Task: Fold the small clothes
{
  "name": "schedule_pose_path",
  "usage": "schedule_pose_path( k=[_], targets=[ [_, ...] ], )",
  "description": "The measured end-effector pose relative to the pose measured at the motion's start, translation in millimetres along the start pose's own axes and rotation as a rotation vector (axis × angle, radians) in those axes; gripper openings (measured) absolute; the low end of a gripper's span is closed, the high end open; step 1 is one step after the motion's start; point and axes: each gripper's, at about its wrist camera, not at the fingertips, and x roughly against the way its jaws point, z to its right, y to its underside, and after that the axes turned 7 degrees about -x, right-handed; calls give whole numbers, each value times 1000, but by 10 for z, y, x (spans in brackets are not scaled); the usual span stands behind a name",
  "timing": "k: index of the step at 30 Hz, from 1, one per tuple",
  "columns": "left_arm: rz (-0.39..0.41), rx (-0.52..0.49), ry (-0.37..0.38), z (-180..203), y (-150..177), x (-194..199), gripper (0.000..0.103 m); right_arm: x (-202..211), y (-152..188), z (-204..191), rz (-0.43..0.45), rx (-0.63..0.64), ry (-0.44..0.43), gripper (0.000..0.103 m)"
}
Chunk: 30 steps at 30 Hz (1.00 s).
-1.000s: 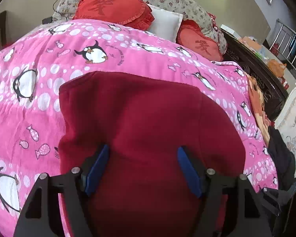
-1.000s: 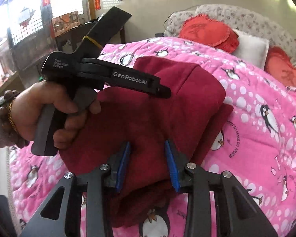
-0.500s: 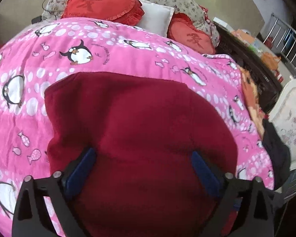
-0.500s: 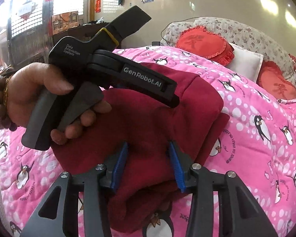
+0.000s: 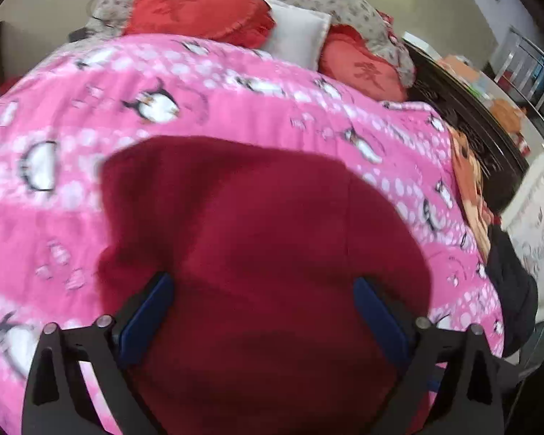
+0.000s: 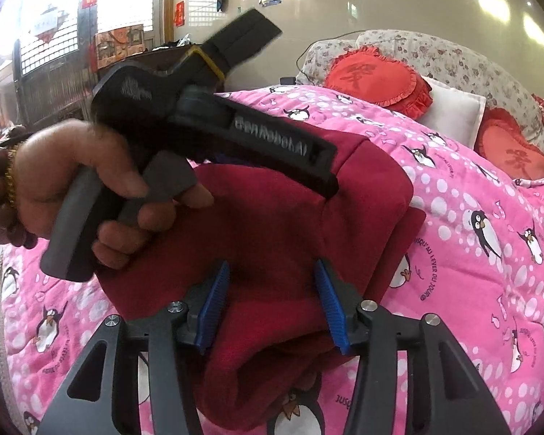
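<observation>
A dark red fleece garment (image 5: 264,239) lies folded on the pink penguin blanket (image 5: 199,108). My left gripper (image 5: 263,301) is open wide above it, blue pads apart on each side, nothing held. In the right wrist view the garment (image 6: 272,239) fills the middle. My right gripper (image 6: 272,297) stands open with its blue pads on either side of a fold of the cloth, not pinching it. The left gripper body (image 6: 206,134), held in a hand, hovers over the garment's far left part.
Two red heart cushions (image 5: 199,11) and a white pillow (image 5: 297,36) lie at the head of the bed. A dark wooden bed edge (image 5: 464,108) and a pile of clothes (image 5: 504,268) run along the right. A window and dark furniture (image 6: 72,54) stand at far left.
My left gripper has opened wider and lifted back from the garment, with motion blur. My right gripper has opened a little wider. The garment stays on the blanket.
</observation>
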Motion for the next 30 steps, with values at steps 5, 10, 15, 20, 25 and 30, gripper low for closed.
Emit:
schedule_pose_path(
  k=[5,10,15,20,25,30],
  targets=[
    [104,-36,-145,89,275,834,103,519,-71,-20,-21,-105,105,18],
    [88,-139,-301,306,882,1205,103,1086,208,58,-106,-352,177,18],
    [79,-124,-298,500,1444,1498,103,1637,423,-91,-99,-478,229,18],
    [34,-79,-312,681,1729,1617,103,2012,457,-458,-54,-429,229,18],
    [57,-78,-300,848,1841,1750,103,2186,470,-702,-25,-334,289,18],
    [65,-90,-265,925,1840,1813,103,2242,547,-661,-35,-367,296,18]
  ],
)
